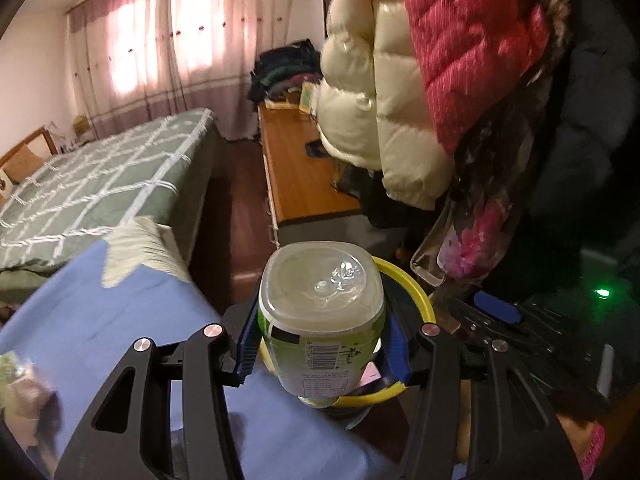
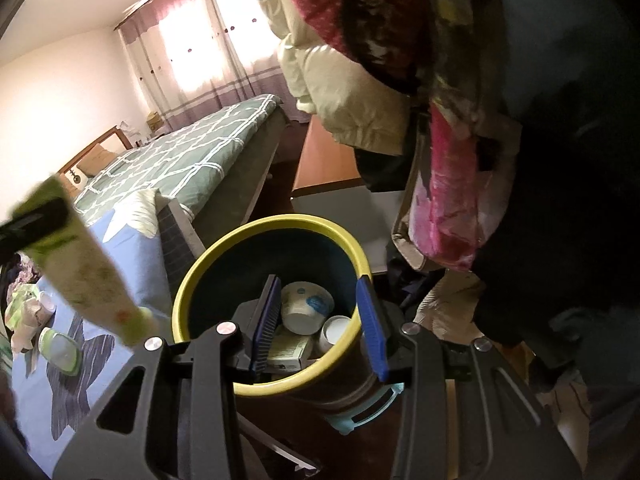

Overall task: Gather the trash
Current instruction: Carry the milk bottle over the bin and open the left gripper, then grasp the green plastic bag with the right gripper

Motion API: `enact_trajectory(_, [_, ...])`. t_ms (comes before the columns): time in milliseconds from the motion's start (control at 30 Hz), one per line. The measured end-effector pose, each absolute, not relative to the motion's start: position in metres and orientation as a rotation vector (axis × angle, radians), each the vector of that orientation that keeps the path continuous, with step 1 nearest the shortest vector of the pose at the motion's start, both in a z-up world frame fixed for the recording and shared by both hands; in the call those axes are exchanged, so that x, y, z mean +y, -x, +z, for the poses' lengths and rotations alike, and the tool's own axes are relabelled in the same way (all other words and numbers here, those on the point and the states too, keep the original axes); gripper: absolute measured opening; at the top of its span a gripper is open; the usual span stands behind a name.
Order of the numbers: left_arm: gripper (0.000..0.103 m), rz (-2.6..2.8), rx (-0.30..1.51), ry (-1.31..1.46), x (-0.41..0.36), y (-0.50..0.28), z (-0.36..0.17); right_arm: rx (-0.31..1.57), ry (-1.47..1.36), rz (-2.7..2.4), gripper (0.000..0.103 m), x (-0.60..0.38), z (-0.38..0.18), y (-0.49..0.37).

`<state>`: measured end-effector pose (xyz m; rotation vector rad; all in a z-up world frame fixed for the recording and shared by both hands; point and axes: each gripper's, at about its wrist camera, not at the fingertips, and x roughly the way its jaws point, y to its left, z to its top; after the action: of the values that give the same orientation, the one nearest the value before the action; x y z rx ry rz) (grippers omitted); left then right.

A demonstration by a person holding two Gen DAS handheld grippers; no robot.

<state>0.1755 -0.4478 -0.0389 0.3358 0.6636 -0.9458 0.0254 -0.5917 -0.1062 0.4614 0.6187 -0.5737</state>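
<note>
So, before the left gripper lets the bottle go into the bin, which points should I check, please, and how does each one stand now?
1. Left gripper grips the bottle: ok, both pads press its sides.
2. Bottle is above the bin: ok, the yellow rim shows behind and under it.
3. Bin has room: ok, in the right view only a cup, a box and another small cup lie at the bottom.
4. Right gripper is out of the drop path: not ok, it is open, empty and apparently over the bin mouth.
5. Bottle cap is shut: cannot tell, only its base shows.
</note>
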Motion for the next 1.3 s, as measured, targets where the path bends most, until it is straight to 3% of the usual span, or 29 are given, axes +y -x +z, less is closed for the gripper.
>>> enact_trajectory(133, [0.053,-0.954,0.697,-0.326,-0.466,-0.186,-0.059,0.623,-0.471,-0.583,0.044,-0.595,-0.110,-0.025])
enact_trajectory(167, [0.069,-0.947,0.705,-0.325,-0.468,-0.188,-0.062,0.626,-0.470,-0.585,0.044,-0.595,-0.111,-0.026])
enact_trajectory(233, [0.079,-0.924,0.686,-0.315,-0.464,-0.189,-0.063,0.629,-0.467,-0.584,0.044,-0.595,-0.112,-0.027])
enact_trajectory(467, [0.087,-0.858,0.615,-0.271,-0.404,-0.181,-0.039,0.645,-0.444,-0.558,0.045,-0.580,-0.112,-0.037])
enact_trajectory(800, [0.093,-0.532,0.522,-0.131,-0.226,-0.196,-0.028,0.662,-0.370,-0.483,0.047,-0.533,-0.102,-0.070])
enact_trajectory(1300, [0.093,0.198,0.523,-0.019,0.051,-0.244,-0.075,0.649,-0.166,-0.239,0.047,-0.380,-0.062,-0.170])
